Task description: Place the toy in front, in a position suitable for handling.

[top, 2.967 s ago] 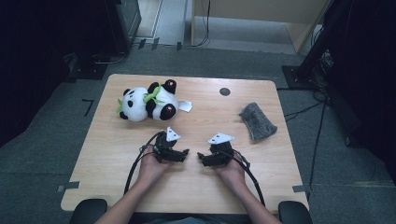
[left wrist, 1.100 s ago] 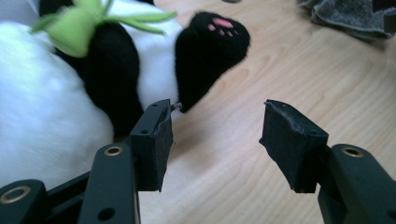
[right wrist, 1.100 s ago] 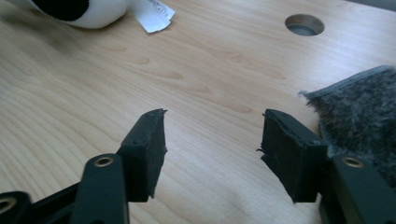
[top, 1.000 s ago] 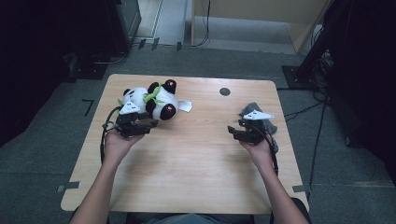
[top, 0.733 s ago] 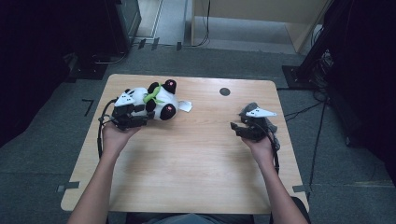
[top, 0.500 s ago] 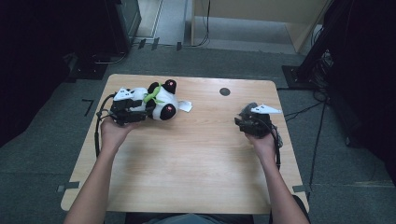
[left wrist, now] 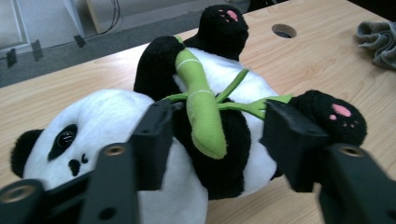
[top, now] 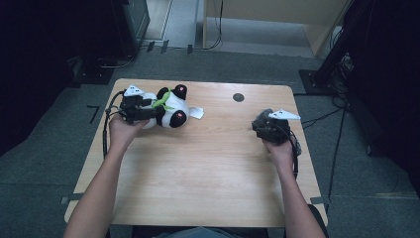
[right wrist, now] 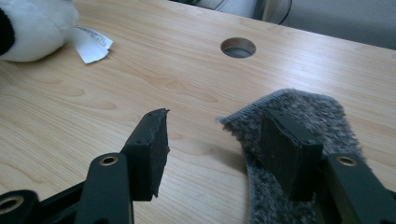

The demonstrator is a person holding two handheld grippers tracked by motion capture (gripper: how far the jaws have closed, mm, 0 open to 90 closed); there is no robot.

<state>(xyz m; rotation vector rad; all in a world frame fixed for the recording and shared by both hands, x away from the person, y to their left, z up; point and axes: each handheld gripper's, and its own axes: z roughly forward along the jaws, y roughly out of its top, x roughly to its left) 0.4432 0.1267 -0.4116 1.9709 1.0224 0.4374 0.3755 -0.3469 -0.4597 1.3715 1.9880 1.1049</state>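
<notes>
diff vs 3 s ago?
Both hands left the table's near middle: the left tool went to the panda, its jaws just closing around the body; the right tool went to the grey cloth, jaws apart. Panda, cloth, table unmoved.

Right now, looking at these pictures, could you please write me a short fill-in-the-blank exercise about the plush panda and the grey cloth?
1. The left gripper has its jaws around the black-and-white plush ____.
2. The soft stalk on the toy's belly is ____ in colour.
3. The fuzzy grey cloth lies under the ____ gripper.
4. The round hole is cut into the light wooden ____.

Missing words: panda; green; right; table
</notes>
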